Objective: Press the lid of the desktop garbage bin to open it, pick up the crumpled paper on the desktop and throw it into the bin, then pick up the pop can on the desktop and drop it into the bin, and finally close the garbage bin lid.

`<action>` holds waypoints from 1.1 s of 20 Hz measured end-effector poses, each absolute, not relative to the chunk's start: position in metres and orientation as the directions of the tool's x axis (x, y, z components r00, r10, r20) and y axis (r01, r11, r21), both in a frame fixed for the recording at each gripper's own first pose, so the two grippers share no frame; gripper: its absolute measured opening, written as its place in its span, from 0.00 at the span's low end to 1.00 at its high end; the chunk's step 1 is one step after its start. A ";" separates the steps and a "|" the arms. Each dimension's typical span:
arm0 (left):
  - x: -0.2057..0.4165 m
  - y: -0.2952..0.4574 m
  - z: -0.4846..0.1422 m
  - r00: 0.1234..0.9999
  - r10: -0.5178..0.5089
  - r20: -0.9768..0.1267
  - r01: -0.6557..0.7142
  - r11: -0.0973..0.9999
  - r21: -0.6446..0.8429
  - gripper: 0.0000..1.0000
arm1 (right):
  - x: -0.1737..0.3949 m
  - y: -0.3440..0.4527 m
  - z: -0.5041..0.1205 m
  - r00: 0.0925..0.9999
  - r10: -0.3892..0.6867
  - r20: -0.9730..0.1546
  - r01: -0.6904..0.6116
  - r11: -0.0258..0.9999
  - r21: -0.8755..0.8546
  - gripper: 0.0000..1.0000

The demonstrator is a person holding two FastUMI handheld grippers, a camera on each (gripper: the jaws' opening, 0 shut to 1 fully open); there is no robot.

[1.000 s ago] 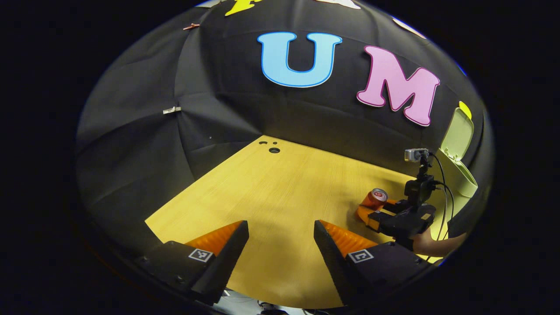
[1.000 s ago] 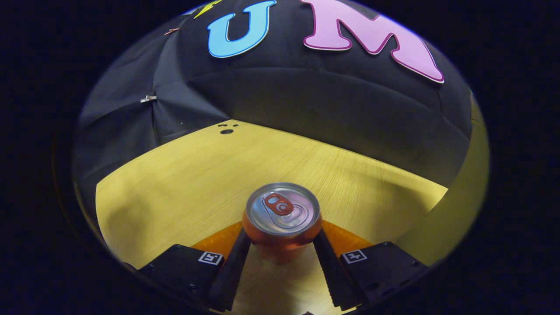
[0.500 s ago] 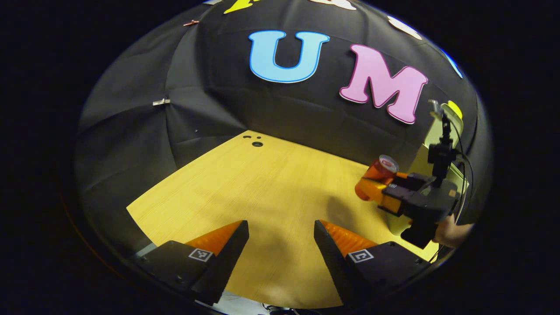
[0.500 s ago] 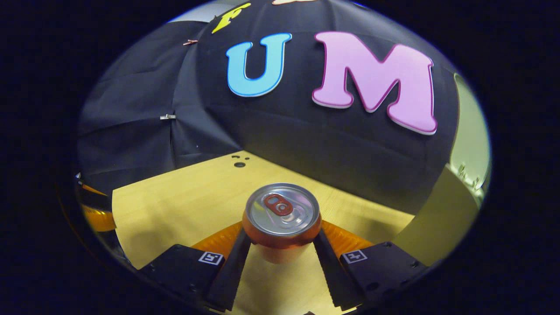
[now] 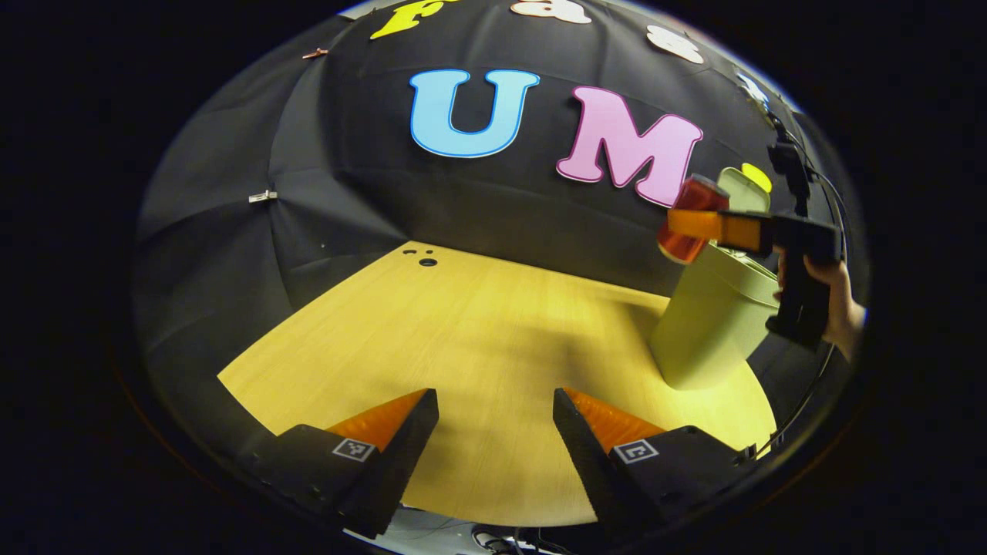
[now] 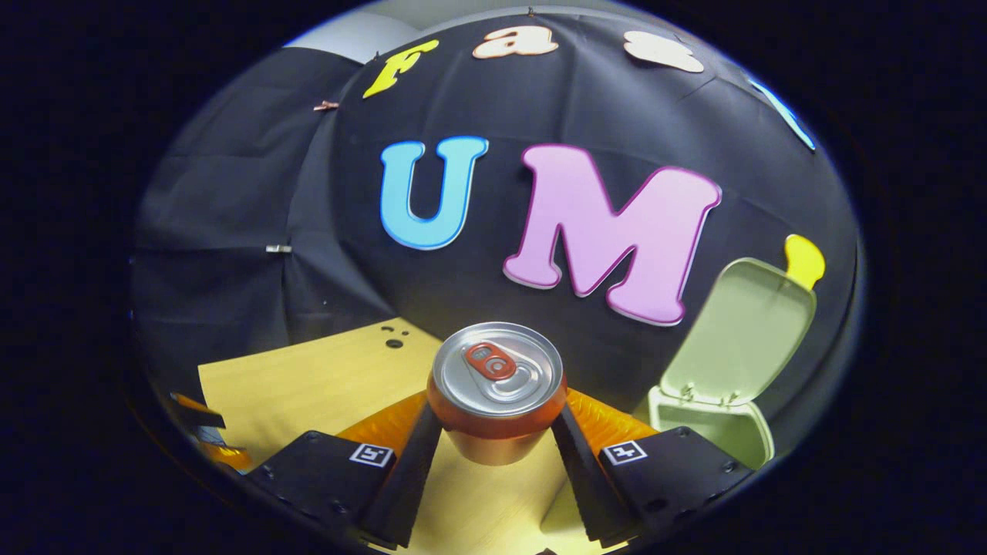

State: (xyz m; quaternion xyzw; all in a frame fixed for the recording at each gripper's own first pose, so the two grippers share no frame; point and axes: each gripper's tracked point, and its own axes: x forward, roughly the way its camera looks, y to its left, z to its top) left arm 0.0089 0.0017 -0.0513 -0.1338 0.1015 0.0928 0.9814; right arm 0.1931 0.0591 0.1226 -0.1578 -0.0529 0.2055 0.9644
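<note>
My right gripper (image 6: 497, 432) is shut on an orange pop can (image 6: 497, 385) with a silver top, both fingers pressing its sides. In the left gripper view the pop can (image 5: 688, 220) hangs high in the air beside the upper left rim of the pale green garbage bin (image 5: 709, 324), held by the right gripper (image 5: 698, 225) in a person's hand (image 5: 840, 308). The bin's lid (image 6: 740, 331) stands up, leaving the bin (image 6: 721, 432) uncovered to the lower right of the can. My left gripper (image 5: 496, 432) is open low over the wooden desktop (image 5: 463, 339), holding nothing.
Small round holes (image 5: 426, 260) mark the desktop's far corner. Black cloth walls close the desk at the back and left. The desktop's front edge (image 5: 493, 520) runs just under my left fingers.
The right gripper has lifted the pop can off the desktop and carried it up and toward the bin. The left gripper has stayed open, shifting only slightly.
</note>
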 end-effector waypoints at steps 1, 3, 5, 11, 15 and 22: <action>0.004 -0.002 -0.057 0.963 0.139 -0.232 -0.195 0.951 -0.241 0.96 | 0.187 0.052 0.135 0.913 0.404 0.057 -0.367 0.873 -0.320 0.83; -0.007 -0.003 -0.067 0.959 0.130 -0.254 -0.186 0.960 -0.211 0.96 | 0.176 0.038 0.154 0.912 0.399 0.094 -0.359 0.889 -0.285 0.83; -0.016 -0.003 -0.070 0.956 0.128 -0.263 -0.181 0.965 -0.189 0.96 | 0.174 0.010 0.171 0.923 0.363 0.125 -0.314 0.902 -0.298 0.83; -0.019 -0.004 -0.073 0.946 0.144 -0.290 -0.192 0.971 -0.145 0.96 | 0.190 -0.078 0.190 0.962 0.223 0.156 -0.181 0.951 -0.250 0.83; 0.001 -0.020 -0.064 0.950 0.136 -0.282 -0.195 0.962 -0.192 0.96 | 0.213 -0.124 0.181 0.979 0.154 0.136 -0.118 0.963 -0.244 0.82; 0.030 -0.059 -0.054 0.956 0.103 -0.276 -0.156 0.971 -0.180 0.96 | 0.243 -0.156 0.145 0.993 0.104 0.058 -0.091 0.976 -0.197 0.83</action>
